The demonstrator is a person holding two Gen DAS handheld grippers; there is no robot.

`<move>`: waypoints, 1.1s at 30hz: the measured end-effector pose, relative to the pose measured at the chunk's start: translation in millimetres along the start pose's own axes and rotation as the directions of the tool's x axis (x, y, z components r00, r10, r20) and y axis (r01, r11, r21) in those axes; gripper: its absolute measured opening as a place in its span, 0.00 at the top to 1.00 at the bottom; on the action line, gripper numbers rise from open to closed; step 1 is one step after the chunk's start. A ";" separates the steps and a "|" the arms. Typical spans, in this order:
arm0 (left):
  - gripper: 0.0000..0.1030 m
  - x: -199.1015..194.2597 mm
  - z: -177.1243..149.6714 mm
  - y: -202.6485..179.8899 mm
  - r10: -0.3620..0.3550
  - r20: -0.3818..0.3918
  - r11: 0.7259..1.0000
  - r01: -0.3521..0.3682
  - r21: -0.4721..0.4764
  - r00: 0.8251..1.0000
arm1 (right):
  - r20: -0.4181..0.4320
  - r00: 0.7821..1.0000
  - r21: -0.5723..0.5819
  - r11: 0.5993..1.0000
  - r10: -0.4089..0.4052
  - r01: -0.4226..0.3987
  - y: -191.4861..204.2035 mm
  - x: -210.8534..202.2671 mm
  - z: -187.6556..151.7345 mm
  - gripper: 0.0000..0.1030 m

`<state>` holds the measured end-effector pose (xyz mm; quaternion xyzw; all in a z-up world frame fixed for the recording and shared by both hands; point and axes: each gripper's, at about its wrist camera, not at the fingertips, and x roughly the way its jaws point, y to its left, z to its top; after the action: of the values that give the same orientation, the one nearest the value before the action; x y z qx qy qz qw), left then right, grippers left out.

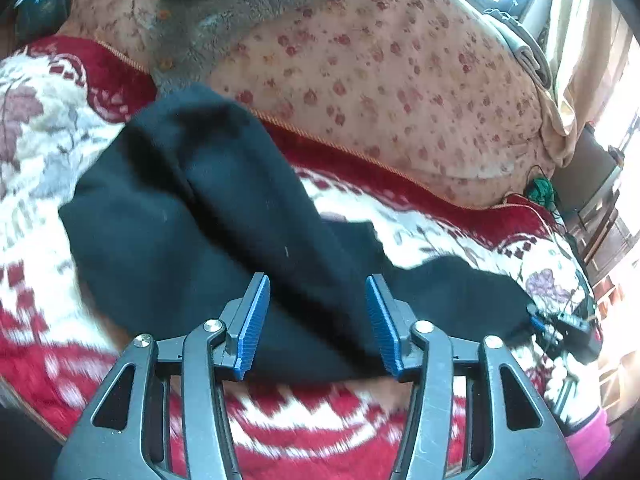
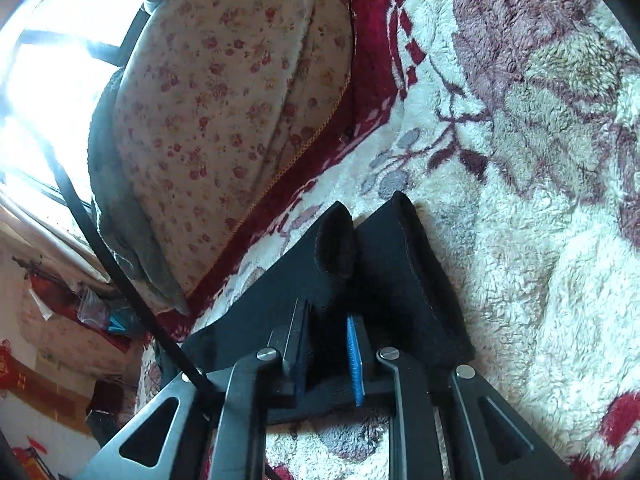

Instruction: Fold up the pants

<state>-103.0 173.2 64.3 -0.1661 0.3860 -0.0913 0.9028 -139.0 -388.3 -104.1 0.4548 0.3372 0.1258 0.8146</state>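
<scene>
Black pants [image 1: 208,216] lie bunched on a red and white fleece blanket [image 1: 40,128], with one long part trailing off to the right. My left gripper [image 1: 317,278] hovers open just above their near edge; cloth shows between its blue pads [image 1: 256,320] but they do not touch it. In the right wrist view, the two leg ends [image 2: 400,264] lie side by side on the blanket [image 2: 520,240]. My right gripper [image 2: 325,308] is shut on a fold of that black cloth. The right gripper [image 1: 560,324] also shows far right in the left wrist view, at the pants' end.
A floral quilt [image 1: 380,80] is heaped along the blanket's far edge, with a grey fleece garment [image 1: 224,8] on top. A bright window [image 2: 48,92] lies beyond it. A black cable [image 2: 100,232] crosses the right wrist view. Furniture stands at the right [image 1: 604,216].
</scene>
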 end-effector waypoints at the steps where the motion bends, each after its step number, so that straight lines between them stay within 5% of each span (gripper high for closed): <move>1: 0.48 3.5 7.1 -0.2 0.019 -0.007 1.000 -0.019 0.011 1.000 | -0.002 1.000 0.008 1.000 0.002 -0.002 -2.1 0.2 -0.9 0.85; 4: 0.48 18.9 32.8 -9.7 0.144 -0.026 0.986 -0.141 0.091 0.989 | -0.013 1.000 0.032 0.999 0.006 -0.005 -8.1 2.3 -2.0 0.85; 7: 0.48 44.2 57.5 -17.1 0.263 -0.090 0.957 -0.247 0.153 0.961 | -0.014 1.000 0.030 1.000 0.009 -0.009 -8.0 3.1 -1.2 0.85; 10: 0.48 74.5 76.5 -16.5 0.347 -0.193 0.932 -0.315 0.178 0.918 | -0.020 1.000 0.022 1.000 0.004 -0.003 -7.4 5.4 0.1 0.85; 12: 0.48 96.4 86.4 -16.3 0.410 -0.277 0.909 -0.364 0.204 0.869 | -0.022 1.000 0.029 1.000 0.008 -0.007 -8.1 6.7 0.2 0.85; 18: 0.48 136.1 97.0 -9.4 0.478 -0.410 0.878 -0.420 0.229 0.777 | -0.035 0.999 0.032 0.999 0.017 -0.016 -10.3 9.3 2.4 0.85; 21: 0.50 145.1 94.7 -6.5 0.492 -0.431 0.871 -0.434 0.233 0.756 | -0.040 0.999 0.023 1.000 0.016 -0.015 -10.1 9.8 3.1 0.85; 25: 0.86 138.6 97.7 0.6 0.475 -0.405 0.880 -0.431 0.200 0.782 | -0.047 0.999 -0.004 1.000 0.007 -0.008 -6.1 10.6 4.0 0.85; 33: 0.95 72.7 90.2 19.5 0.327 -0.253 0.942 -0.335 0.013 0.910 | -0.009 1.000 -0.029 0.999 0.025 -0.026 1.3 5.2 3.4 0.88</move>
<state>13.2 190.7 66.9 -0.0994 0.5214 0.0484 0.8461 -132.8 -387.2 -104.0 0.4465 0.3331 0.1431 0.8180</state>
